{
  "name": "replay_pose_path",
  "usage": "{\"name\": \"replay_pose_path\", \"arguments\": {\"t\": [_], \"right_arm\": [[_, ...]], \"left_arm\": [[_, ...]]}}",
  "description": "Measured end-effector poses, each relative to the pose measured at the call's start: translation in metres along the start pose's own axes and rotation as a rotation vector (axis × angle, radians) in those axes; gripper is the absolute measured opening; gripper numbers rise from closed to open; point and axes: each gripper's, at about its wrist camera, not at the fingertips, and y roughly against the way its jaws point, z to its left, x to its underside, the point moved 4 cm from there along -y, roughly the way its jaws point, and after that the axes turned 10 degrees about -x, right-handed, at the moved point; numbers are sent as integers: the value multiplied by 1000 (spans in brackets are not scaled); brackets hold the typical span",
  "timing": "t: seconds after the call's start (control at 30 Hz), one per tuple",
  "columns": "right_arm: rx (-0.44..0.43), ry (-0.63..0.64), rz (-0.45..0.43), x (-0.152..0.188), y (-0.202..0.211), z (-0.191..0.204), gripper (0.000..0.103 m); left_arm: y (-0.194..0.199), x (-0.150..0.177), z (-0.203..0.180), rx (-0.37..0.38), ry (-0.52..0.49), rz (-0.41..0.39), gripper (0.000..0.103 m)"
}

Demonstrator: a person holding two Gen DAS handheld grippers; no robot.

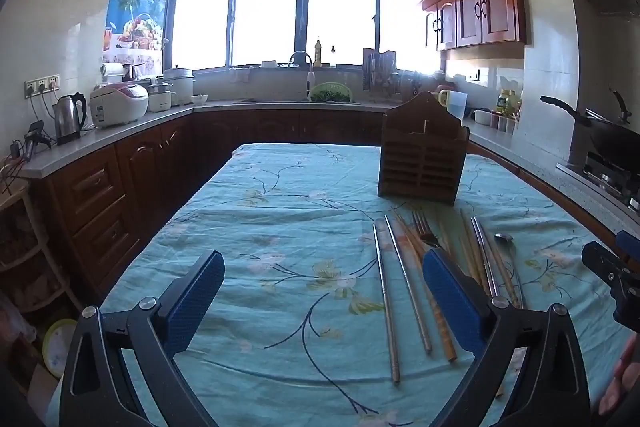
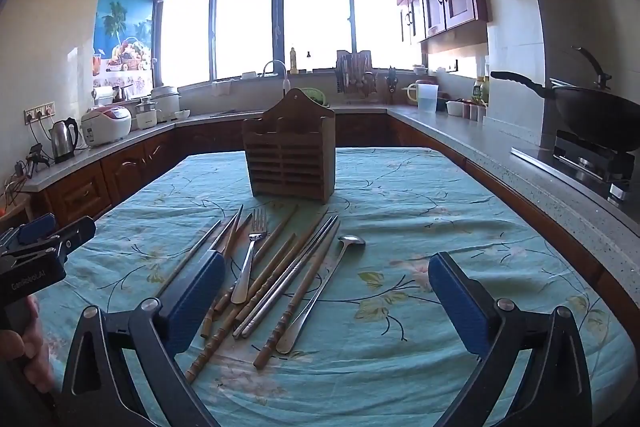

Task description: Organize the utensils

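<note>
Lying loose on the floral tablecloth [image 2: 460,211], the utensils form a fan just in front of the wooden holder [image 2: 289,151], which stands upright toward the far half of the table. The right gripper [image 2: 326,301] hangs above the near end of the fan with its jaws spread wide and nothing between the pads; the spoon [image 2: 320,291] and the metal chopsticks [image 2: 288,279] fall inside its span, and the fork [image 2: 250,259] lies just beside its left finger. The left gripper [image 1: 324,303] is likewise spread and empty, offset to the left of the bundle; only two metal chopsticks [image 1: 394,291] cross its span, near its right finger. The right gripper therefore appears the nearer to most pieces. Every utensil runs lengthwise away from the grippers toward the holder, handles near, heads far, so a finger line set across that axis should suit a pickup. The pieces overlap and touch, so closing on one is likely to disturb its neighbours. Open cloth lies to the right of the spoon and to the left of the bundle, giving room to draw a piece aside. The table edges are well apart from the utensils. The holder's slots open upward, with its raised back panel on the far side.
</note>
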Motion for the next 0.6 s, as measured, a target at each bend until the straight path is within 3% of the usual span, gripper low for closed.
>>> {"name": "replay_pose_path", "arguments": {"t": [0.6], "right_arm": [[8, 17, -64, 6, 16, 12, 102]], "left_arm": [[5, 1, -3, -16, -18, -42, 100]]}}
